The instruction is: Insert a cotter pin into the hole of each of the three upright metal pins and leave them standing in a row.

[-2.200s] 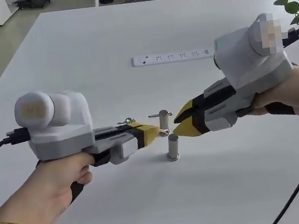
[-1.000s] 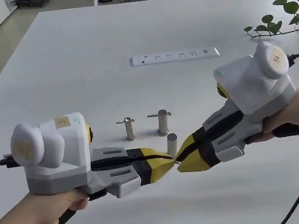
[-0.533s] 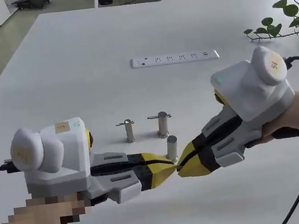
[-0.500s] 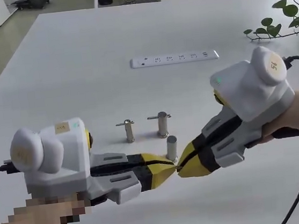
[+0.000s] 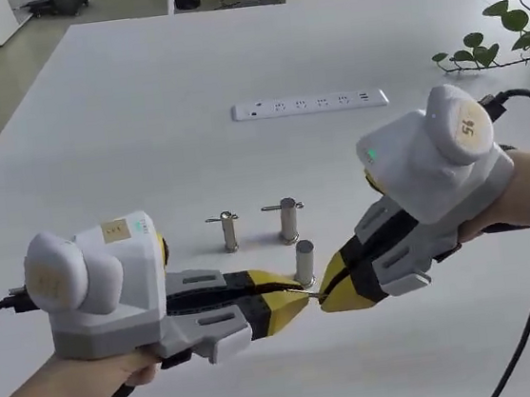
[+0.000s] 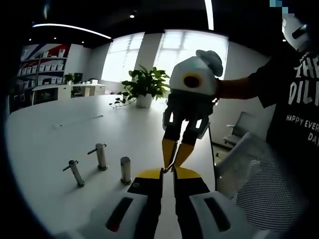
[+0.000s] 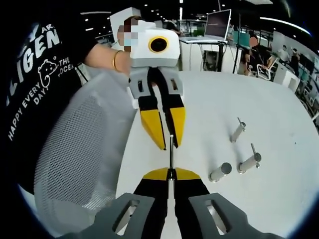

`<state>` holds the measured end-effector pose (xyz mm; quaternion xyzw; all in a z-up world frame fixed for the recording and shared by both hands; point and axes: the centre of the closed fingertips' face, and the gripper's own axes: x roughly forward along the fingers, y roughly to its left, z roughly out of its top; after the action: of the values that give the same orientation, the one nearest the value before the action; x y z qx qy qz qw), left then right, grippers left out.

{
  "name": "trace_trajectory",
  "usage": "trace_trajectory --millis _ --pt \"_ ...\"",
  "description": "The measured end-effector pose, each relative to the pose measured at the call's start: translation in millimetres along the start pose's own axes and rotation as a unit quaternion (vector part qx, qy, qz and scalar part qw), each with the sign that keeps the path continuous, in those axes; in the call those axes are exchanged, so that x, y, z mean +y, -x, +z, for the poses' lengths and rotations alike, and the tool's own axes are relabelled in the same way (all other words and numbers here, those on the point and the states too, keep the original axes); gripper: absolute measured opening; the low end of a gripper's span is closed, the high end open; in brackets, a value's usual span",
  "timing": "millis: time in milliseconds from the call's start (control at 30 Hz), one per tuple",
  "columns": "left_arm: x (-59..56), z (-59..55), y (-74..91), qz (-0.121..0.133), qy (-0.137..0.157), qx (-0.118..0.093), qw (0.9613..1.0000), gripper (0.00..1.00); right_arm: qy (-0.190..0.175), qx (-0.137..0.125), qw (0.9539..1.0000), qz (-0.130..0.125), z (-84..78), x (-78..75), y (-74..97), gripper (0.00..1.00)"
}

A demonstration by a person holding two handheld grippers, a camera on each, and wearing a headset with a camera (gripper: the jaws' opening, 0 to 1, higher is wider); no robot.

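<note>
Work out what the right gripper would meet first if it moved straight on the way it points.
The left gripper. The right gripper points at it tip to tip, and the cotter pin it holds reaches between the left one's parted yellow jaws, so contact would likely come almost at once.

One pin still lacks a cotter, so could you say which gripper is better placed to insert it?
Probably right: the right gripper is shut on the cotter pin, close beside the bare metal pin.
</note>
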<state>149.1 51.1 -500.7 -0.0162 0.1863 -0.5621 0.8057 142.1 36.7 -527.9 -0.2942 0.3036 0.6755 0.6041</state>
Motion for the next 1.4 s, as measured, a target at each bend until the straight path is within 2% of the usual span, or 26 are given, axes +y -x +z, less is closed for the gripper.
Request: trace_trajectory --millis 33,233,433,533,633,733,1033,1200,1400 --pt "1.4 -0.4 0.2 0.004 0.000 0.001 1.0000 0.08 0.000 0.014 0.9999 -0.009 -5.6 -5.7 0.7 0.00" --pt "11.8 -6.0 1.7 0.031 -0.003 0.009 0.9995 0.15 -0.014 0.035 0.9986 -0.036 -18.1 -23.4 3.9 0.00" --pt "23.8 -9.0 1.3 0.061 0.003 0.008 0.9981 0.18 -0.018 0.056 0.9969 -0.053 -28.5 -33.3 4.4 0.00" --pt "30.4 -12.2 1.1 0.078 0.001 0.017 0.9968 0.19 -0.012 0.073 0.9952 -0.063 -35.0 -38.9 5.4 0.00" --pt "39.6 -15.3 1.2 0.101 -0.006 0.025 0.9945 0.23 -0.009 0.086 0.9939 -0.068 -40.7 -44.0 6.6 0.00" --pt "44.4 -17.3 -0.9 0.113 -0.013 0.031 0.9931 0.26 -0.003 0.100 0.9924 -0.072 -46.3 -47.7 7.7 0.00" --pt "60.8 -23.3 -11.0 0.150 -0.025 0.049 0.9872 0.26 0.001 0.130 0.9883 -0.080 -55.2 -58.6 9.7 0.00" --pt "69.4 -23.8 -20.2 0.166 -0.031 0.055 0.9841 0.26 0.011 0.147 0.9855 -0.083 -59.3 -64.6 10.2 0.00" --pt "74.5 -25.2 -32.5 0.172 -0.036 0.063 0.9823 0.25 0.011 0.157 0.9841 -0.081 -61.9 -66.9 9.6 0.00"
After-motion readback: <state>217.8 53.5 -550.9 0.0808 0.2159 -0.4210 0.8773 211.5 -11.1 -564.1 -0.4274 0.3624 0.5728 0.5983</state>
